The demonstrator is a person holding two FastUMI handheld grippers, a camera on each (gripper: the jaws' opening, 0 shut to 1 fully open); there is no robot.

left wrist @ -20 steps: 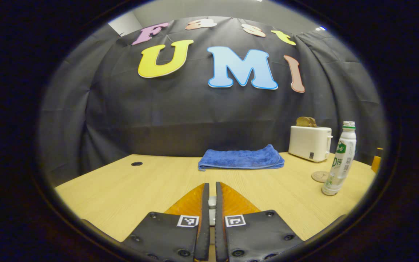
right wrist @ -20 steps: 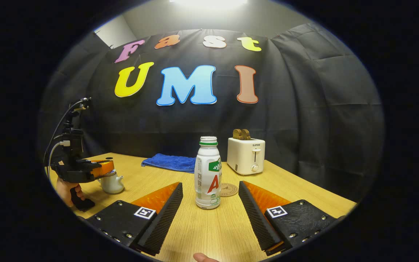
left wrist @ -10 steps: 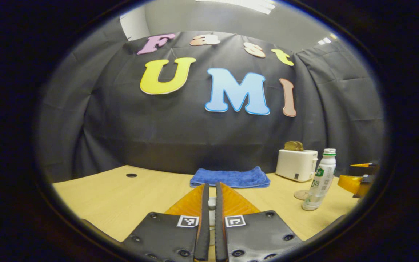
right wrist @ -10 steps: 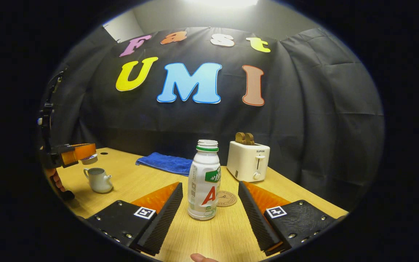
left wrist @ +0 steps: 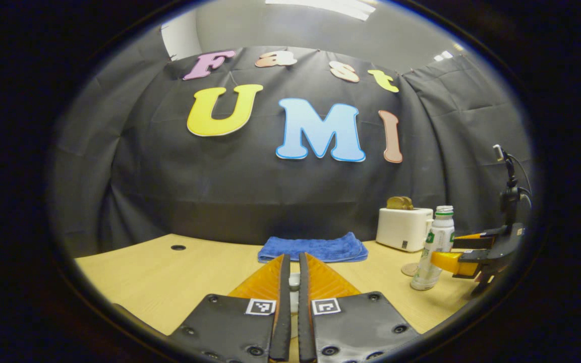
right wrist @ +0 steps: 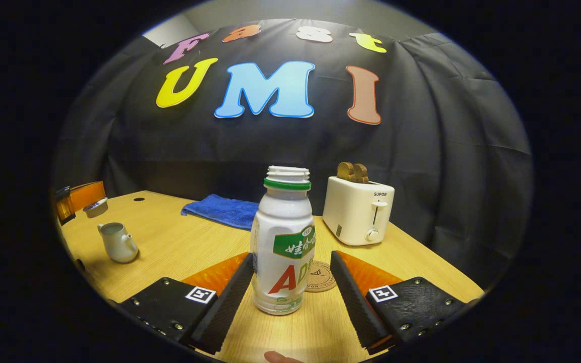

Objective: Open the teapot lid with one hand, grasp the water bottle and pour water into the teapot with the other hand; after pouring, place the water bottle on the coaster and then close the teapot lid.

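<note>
The white water bottle (right wrist: 282,247), cap off, stands upright on the table between the fingers of my open right gripper (right wrist: 291,256); neither finger presses on it. Just behind it lies the round coaster (right wrist: 321,276). At the far left, the small white teapot (right wrist: 116,242) stands open on the table. Above it, my left gripper (right wrist: 82,199) holds the teapot lid (right wrist: 96,206). In the left gripper view, my left gripper (left wrist: 290,258) is shut on the lid's white knob (left wrist: 294,290). That view also has the bottle (left wrist: 434,247) at right, with the right gripper (left wrist: 461,253) around it.
A white toaster (right wrist: 358,209) with toast in it stands at the back right, close behind the coaster. A folded blue towel (right wrist: 219,210) lies at the back of the wooden table (right wrist: 179,247). A small hole (left wrist: 178,247) sits in the tabletop at the far left.
My left gripper has lifted the lid off the teapot and carried it up and away. My right gripper has moved forward, so the bottle now stands between its fingers.
</note>
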